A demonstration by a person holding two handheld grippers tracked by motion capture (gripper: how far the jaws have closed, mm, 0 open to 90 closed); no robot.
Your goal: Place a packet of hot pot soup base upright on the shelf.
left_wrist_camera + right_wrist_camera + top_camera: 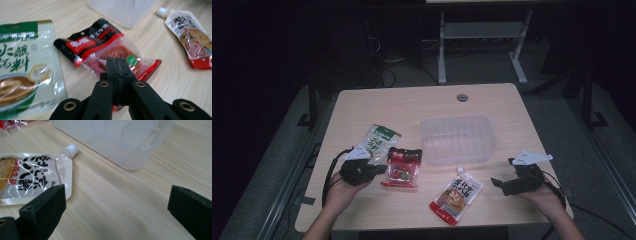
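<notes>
on the pale wooden table [362,107], the left gripper [117,66] has its jaws clenched together over the red-and-black snack packet [100,43]; whether they pinch its wrapper cannot be told. the packet lies between a green sauce pouch [22,65] and a spouted pouch [457,195] (white cap toward the tub). at the table's right edge the right gripper [115,207] stands released, jaws wide apart, just beside the spouted pouch and near the clear plastic tub [457,137].
</notes>
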